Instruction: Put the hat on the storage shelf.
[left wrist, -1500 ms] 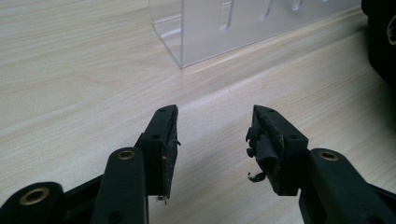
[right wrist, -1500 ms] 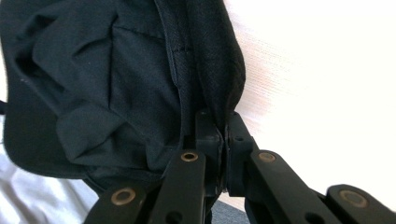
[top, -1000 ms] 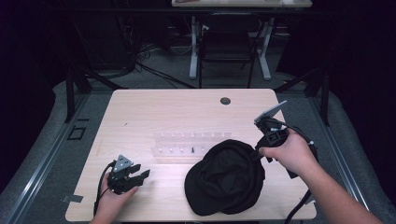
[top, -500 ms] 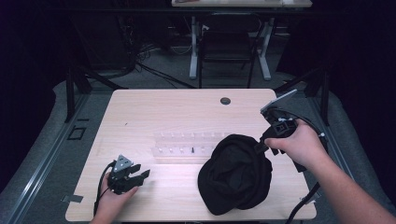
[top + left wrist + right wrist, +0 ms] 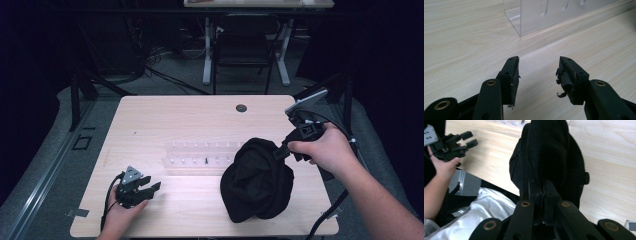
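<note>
— Where's the black hat (image 5: pixel 257 182)?

— On the right side of the table (image 5: pixel 190 112), one edge lifted off the wood, the rest slumped on the surface. The right gripper (image 5: pixel 281 150) has that raised edge pinched; in the right gripper view its jaws are pressed together on the dark fabric (image 5: pixel 549 157).

— And the other hand?

— The left gripper (image 5: pixel 150 185) rests low near the front left corner, jaws spread wide with nothing between them — bare wood shows in the gap. Just ahead of it lies a clear plastic rack (image 5: pixel 544 15), which sits just left of the hat in the high view.
</note>
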The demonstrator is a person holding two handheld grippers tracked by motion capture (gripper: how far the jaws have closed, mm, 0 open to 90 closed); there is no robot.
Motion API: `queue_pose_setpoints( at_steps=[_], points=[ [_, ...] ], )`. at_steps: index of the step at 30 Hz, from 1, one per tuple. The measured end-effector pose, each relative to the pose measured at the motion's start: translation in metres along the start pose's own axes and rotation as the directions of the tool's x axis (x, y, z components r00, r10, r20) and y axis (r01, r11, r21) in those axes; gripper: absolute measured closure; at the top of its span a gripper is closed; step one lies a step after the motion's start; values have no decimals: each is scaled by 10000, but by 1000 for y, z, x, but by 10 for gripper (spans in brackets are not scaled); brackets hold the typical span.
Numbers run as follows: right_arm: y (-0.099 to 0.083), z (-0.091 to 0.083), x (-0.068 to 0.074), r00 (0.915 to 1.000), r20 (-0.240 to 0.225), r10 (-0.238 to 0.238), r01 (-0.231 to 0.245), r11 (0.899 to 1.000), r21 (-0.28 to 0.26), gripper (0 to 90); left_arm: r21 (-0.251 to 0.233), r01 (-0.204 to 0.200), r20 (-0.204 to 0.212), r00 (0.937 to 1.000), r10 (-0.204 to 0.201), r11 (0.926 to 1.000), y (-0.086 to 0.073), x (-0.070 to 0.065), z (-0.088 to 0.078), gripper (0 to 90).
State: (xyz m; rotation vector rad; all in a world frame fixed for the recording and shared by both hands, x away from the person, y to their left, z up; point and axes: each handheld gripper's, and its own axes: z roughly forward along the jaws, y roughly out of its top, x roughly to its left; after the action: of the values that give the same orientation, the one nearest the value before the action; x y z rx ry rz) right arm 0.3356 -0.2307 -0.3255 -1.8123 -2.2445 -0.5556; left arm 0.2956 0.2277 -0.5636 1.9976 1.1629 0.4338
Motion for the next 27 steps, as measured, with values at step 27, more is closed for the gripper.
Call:
queue_pose_setpoints(
  at_steps=[27],
  points=[
    [-3,-23,-16,9583,-2596,1196,-1285,9915,-177,879,-17,8,-86,10000,-8,10000,0,0,0,509]
  ],
)
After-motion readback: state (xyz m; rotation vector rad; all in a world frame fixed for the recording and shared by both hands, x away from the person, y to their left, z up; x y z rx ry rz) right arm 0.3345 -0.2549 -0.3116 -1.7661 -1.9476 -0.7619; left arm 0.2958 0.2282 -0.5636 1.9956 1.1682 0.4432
